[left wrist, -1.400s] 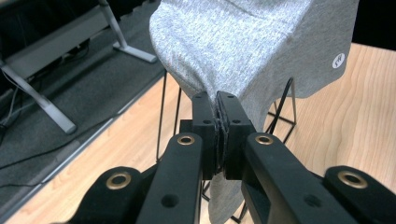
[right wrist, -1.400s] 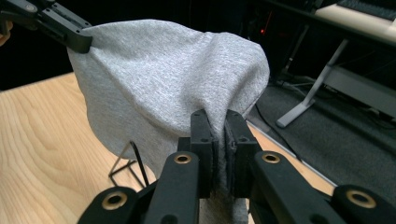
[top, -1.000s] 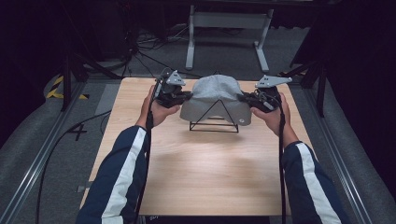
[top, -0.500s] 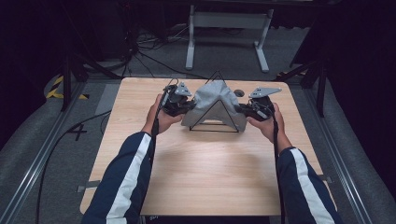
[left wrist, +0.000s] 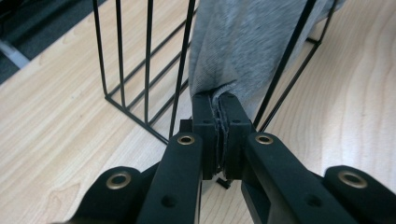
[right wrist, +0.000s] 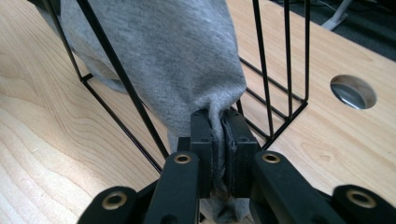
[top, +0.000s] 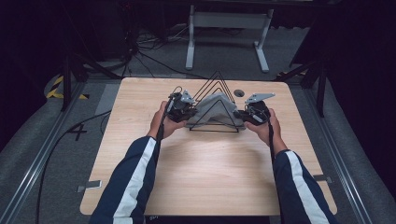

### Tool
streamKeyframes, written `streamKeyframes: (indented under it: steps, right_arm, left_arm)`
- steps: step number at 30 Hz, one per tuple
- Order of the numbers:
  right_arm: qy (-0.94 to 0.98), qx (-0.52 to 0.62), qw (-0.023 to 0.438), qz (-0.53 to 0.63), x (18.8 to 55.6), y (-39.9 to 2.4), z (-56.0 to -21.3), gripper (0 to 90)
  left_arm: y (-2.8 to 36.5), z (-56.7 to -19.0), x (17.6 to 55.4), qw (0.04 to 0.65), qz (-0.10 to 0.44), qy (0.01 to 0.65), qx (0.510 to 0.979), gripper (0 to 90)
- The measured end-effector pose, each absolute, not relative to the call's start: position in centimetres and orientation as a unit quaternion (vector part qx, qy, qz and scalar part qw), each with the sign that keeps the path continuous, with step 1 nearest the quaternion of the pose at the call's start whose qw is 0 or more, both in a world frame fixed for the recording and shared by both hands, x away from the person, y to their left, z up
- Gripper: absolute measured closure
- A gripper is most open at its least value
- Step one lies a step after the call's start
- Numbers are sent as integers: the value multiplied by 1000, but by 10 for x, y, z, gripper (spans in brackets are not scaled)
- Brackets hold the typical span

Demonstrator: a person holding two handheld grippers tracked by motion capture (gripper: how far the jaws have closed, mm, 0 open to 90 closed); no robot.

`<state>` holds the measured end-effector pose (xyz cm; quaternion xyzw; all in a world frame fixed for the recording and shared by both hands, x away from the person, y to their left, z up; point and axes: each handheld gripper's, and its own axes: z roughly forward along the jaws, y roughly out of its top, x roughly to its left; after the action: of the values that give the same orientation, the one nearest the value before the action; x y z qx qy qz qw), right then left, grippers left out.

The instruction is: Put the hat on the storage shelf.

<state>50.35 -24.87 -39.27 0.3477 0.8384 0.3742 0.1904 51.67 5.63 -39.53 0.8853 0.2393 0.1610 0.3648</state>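
Note:
A grey cloth [top: 215, 108] hangs over a black wire rack [top: 215, 80] of triangular frames near the far middle of the table. My left gripper [top: 189, 112] is at the rack's left end, shut on the cloth's edge [left wrist: 243, 51]; the fabric is pinched between the jaws of the left gripper [left wrist: 219, 100]. At the rack's right end my right gripper [top: 240, 114] is shut on the other edge of the cloth [right wrist: 177, 56], with fabric bunched in the right gripper [right wrist: 219, 116]. Rack wires [right wrist: 285, 60] stand on both sides of the cloth.
The light wooden table [top: 205, 172] has a round cable hole [top: 239, 93] behind the rack. A white stand [top: 226, 28] and cables lie on the floor beyond the far edge. Metal rails run along both sides of the table.
Both grippers have drawn the cloth down over the rack and moved inward and lower. The cloth, spread wide above the rack a second ago, now drapes tight against the triangular wires.

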Motion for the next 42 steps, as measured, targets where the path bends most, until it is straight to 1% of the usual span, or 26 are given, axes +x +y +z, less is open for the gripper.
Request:
streamKeyframes:
  steps: [5,10,19,23,28,29,33,35,36,37,39,40,42]
  right_arm:
    - [838,357,189,368,507,-248,-403,840]
    - [837,359,193,365,507,-247,-407,840]
    - [840,351,204,359,499,-250,-396,820]
    - [840,353,208,357,496,-252,-390,790]
    - [838,352,218,355,490,-253,-383,726]
    - [839,350,223,353,489,-253,-381,703]
    - [839,346,226,355,483,-254,-373,659]
    - [839,344,225,355,480,-255,-371,630]
    - [841,343,224,353,479,-255,-370,600]
    - [842,345,222,351,478,-256,-369,577]
    - [844,345,221,347,476,-256,-368,566]
    - [843,344,220,349,474,-257,-368,555]
    - [846,342,221,344,470,-259,-366,515]
  left_arm:
    - [54,-406,520,366,157,251,882,874]
    - [51,-409,521,362,161,252,883,874]
    - [62,-394,514,359,169,240,886,868]
    - [65,-389,510,353,176,239,887,841]
    - [70,-382,503,354,186,235,886,753]
    - [72,-377,498,353,192,229,887,748]
    - [75,-370,491,351,200,216,889,719]
    - [77,-367,486,350,202,211,890,684]
    - [79,-365,484,346,202,207,892,665]
    - [80,-364,482,345,202,208,893,644]
    - [82,-363,479,341,203,208,894,561]
    - [84,-363,476,336,204,211,895,561]
    - [88,-364,470,327,205,213,897,472]
